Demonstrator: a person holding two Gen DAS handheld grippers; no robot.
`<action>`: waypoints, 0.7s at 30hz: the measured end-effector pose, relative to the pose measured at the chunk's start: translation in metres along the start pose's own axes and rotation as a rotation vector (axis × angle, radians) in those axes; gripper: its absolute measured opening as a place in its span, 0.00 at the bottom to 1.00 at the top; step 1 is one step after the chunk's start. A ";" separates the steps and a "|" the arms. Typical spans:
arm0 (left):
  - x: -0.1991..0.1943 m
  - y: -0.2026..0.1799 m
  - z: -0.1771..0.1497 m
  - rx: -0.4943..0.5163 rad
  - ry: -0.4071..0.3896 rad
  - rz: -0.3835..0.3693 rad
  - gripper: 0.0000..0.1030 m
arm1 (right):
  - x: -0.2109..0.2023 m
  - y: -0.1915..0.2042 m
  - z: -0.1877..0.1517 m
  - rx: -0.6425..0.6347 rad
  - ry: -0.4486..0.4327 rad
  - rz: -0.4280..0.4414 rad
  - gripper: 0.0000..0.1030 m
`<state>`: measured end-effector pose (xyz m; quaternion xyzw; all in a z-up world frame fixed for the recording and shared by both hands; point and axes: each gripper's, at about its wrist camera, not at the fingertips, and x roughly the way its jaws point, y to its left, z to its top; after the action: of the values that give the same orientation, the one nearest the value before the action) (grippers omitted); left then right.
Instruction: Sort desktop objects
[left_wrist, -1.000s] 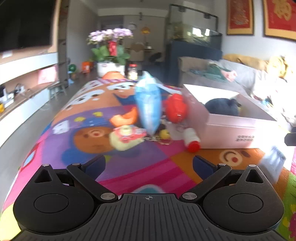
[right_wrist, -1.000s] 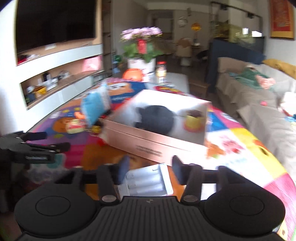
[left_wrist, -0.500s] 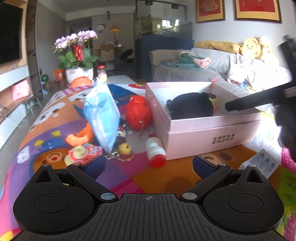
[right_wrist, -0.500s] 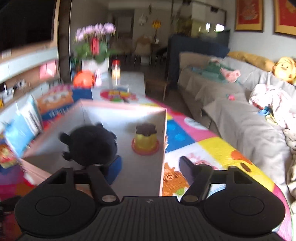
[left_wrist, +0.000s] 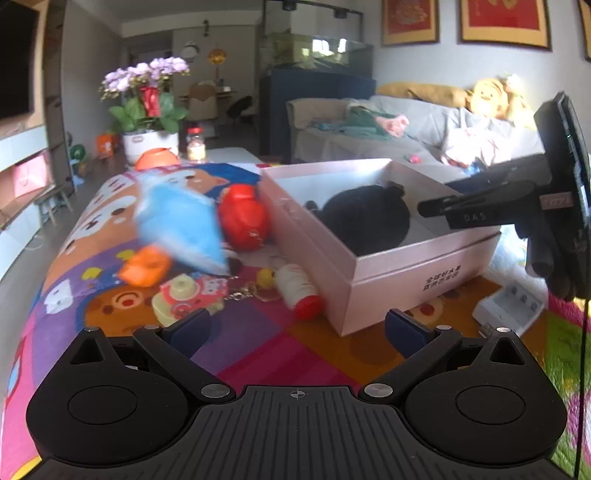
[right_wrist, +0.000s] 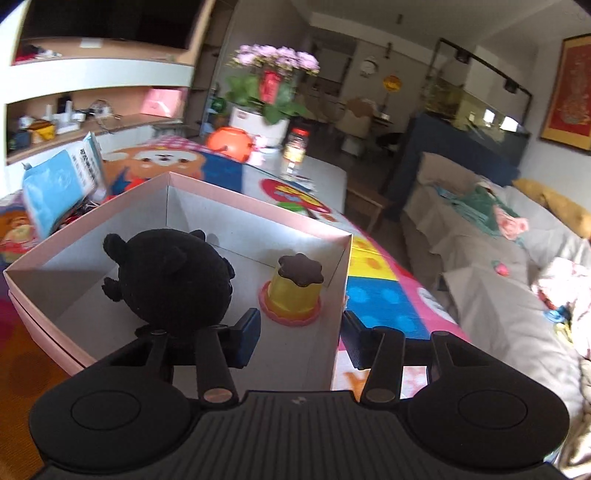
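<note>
Right gripper (right_wrist: 301, 338) hangs over the near right corner of the open pink cardboard box (right_wrist: 258, 208), jaws closing, one finger either side of the box's right wall; nothing held. Inside the box: round black plush toy (right_wrist: 170, 280) left, yellow pudding-shaped toy (right_wrist: 293, 293) just ahead of the fingers, upright. Left gripper (left_wrist: 295, 328) wide open, empty. White bottle with red cap (left_wrist: 297, 290) lies ahead of it, touching the box's near left wall, long axis toward the gripper, cap nearest. Left hand nearer, probably.

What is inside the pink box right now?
The pink box holds a black plush toy and a yellow pudding toy on a pink base. The floor under the plush is hidden, as is the near corner behind the right gripper.
</note>
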<state>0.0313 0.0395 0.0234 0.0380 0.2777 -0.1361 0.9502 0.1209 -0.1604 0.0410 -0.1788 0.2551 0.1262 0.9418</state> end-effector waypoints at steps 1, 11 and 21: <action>0.001 -0.001 0.000 0.009 0.001 -0.001 1.00 | -0.003 0.000 -0.001 -0.009 -0.007 0.017 0.44; 0.017 0.000 0.005 0.023 0.013 -0.022 1.00 | -0.098 -0.027 -0.042 0.207 -0.104 0.007 0.75; 0.007 0.019 0.008 0.014 -0.005 0.130 1.00 | -0.095 -0.030 -0.095 0.438 0.059 0.005 0.77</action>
<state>0.0460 0.0549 0.0261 0.0622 0.2711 -0.0763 0.9575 0.0095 -0.2401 0.0227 0.0271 0.3045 0.0649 0.9499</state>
